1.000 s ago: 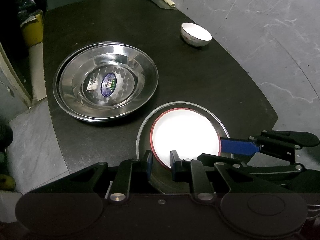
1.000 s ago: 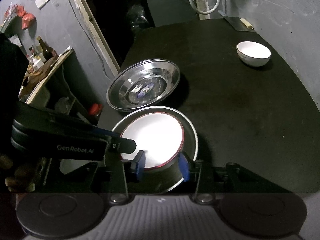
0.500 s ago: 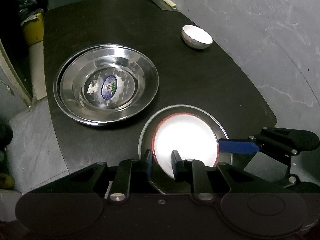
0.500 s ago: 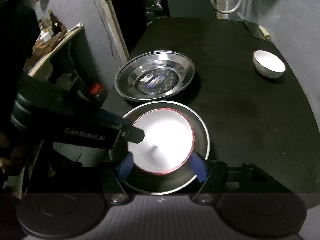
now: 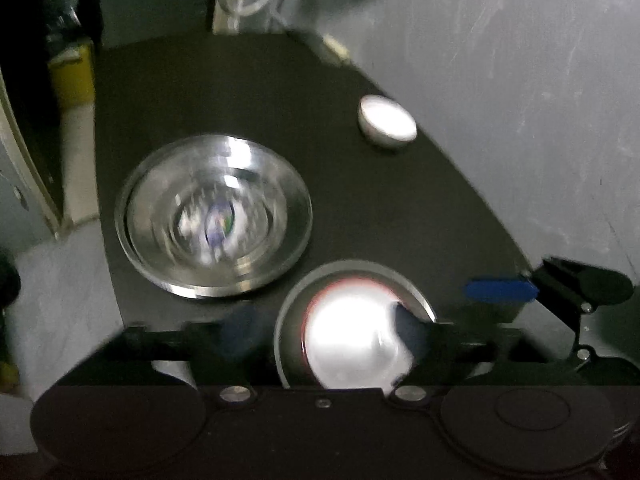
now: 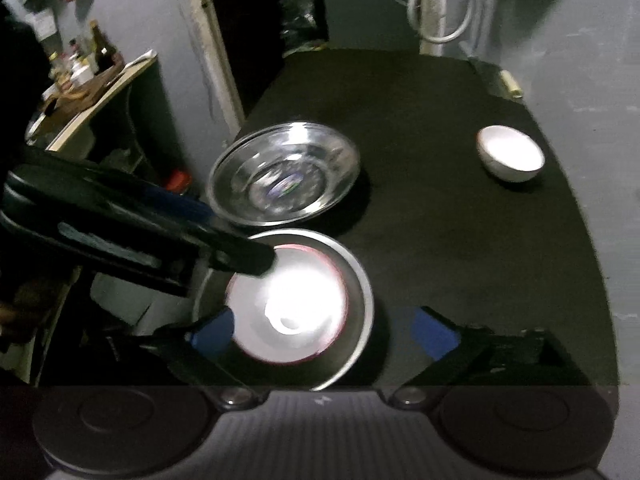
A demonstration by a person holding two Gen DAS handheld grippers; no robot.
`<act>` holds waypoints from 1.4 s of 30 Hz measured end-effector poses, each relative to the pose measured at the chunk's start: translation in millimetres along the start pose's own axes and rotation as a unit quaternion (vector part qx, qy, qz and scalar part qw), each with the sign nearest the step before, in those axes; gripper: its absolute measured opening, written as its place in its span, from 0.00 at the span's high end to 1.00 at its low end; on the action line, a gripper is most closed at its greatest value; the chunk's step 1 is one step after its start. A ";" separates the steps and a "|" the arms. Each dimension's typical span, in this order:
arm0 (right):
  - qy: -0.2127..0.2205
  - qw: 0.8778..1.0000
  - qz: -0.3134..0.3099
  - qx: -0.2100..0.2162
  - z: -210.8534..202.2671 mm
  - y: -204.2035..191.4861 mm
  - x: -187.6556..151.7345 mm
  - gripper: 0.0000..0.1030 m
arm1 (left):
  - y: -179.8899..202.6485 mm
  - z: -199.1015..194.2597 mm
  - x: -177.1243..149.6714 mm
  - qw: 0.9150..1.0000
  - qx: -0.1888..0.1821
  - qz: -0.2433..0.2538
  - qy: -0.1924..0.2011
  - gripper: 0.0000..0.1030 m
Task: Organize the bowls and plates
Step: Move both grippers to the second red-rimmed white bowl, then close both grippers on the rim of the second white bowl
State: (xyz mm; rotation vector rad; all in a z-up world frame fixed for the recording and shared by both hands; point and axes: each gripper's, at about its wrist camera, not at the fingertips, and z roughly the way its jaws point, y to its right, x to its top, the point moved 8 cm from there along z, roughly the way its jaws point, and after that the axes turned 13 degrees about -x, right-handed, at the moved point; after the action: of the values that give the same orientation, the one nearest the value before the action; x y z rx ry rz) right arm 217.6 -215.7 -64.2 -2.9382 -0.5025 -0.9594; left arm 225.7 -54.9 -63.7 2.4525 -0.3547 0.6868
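Round white plate w/ red rim [image 6: 288, 308], flat, face up, nested in a shallow round steel dish [image 6: 360, 280], no long axis; lies between right gripper [image 6: 324, 330] fingers. Both grippers' jaws just opened wide, pads off the plate; left gripper [image 5: 324, 326] likewise straddles it. Beyond: stacked shiny steel basins [image 6: 284, 174], small white ceramic bowl [image 6: 510, 154] far right on matte black table [image 6: 440, 220].

A dark tabletop [image 6: 460, 240] carries four dishes, though blur may hide any nested beneath: one large steel basin [image 6: 284, 174], one metal plate [image 6: 358, 272] with one red-rimmed white plate [image 6: 288, 304] resting inside it, and one small white bowl [image 6: 510, 153] set apart.
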 end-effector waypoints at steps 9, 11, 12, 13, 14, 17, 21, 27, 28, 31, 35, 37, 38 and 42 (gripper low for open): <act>0.037 0.998 0.026 -0.052 3.0 42.9 10.5 0.00 | -13.3 6.7 38.1 0.997 0.041 -0.032 0.049 0.01; 0.053 0.996 0.036 -0.066 2.9 55.9 14.7 0.00 | -17.5 11.1 47.5 0.996 0.045 -0.047 0.059 0.01; 0.061 0.995 0.041 -0.074 3.7 62.9 17.3 0.00 | -18.2 12.2 52.3 0.995 0.047 -0.052 0.065 0.01; 0.067 0.993 0.048 -0.081 4.8 70.8 19.7 0.00 | -19.4 14.7 57.6 0.995 0.048 -0.057 0.073 0.01; 0.070 0.992 0.053 -0.085 6.4 76.5 22.1 0.00 | -20.2 18.1 63.4 0.994 0.049 -0.060 0.079 0.01; 0.075 0.990 0.078 -0.093 14.5 97.5 28.9 0.00 | -20.5 28.3 81.6 0.992 0.055 -0.059 0.092 0.01; 0.075 0.987 0.105 -0.098 31.8 124.5 39.6 0.00 | -23.3 50.9 108.6 0.991 0.059 -0.064 0.098 0.01; 0.071 0.984 0.135 -0.095 63.0 149.8 56.9 0.00 | -32.8 89.4 142.4 0.988 0.060 -0.103 0.096 0.01; 0.071 0.983 0.137 -0.096 68.1 153.3 60.2 0.00 | -33.5 96.8 147.9 0.988 0.061 -0.102 0.094 0.01; 0.070 0.982 0.150 -0.091 79.9 159.7 66.5 0.00 | -32.2 116.1 162.5 0.990 0.063 -0.087 0.086 0.01; 0.065 0.980 0.167 -0.083 97.1 169.9 74.1 0.00 | -31.1 139.7 178.0 0.993 0.058 -0.069 0.073 0.01; 0.062 0.980 0.174 -0.080 105.8 174.6 78.0 0.00 | -30.3 151.1 183.9 0.994 0.056 -0.064 0.068 0.01; 0.061 0.979 0.177 -0.080 110.0 176.5 80.4 0.00 | -29.9 157.2 187.0 0.994 0.054 -0.061 0.066 0.01; 0.059 0.977 0.188 -0.076 120.5 182.3 84.1 0.00 | -27.5 175.6 192.5 0.996 0.049 -0.046 0.053 0.01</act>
State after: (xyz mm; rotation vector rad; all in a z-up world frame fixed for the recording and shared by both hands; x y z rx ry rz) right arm 406.1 -350.6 -97.5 -2.9187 0.1347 -1.1492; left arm 466.0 -153.9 -96.1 2.4946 -0.1686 0.8079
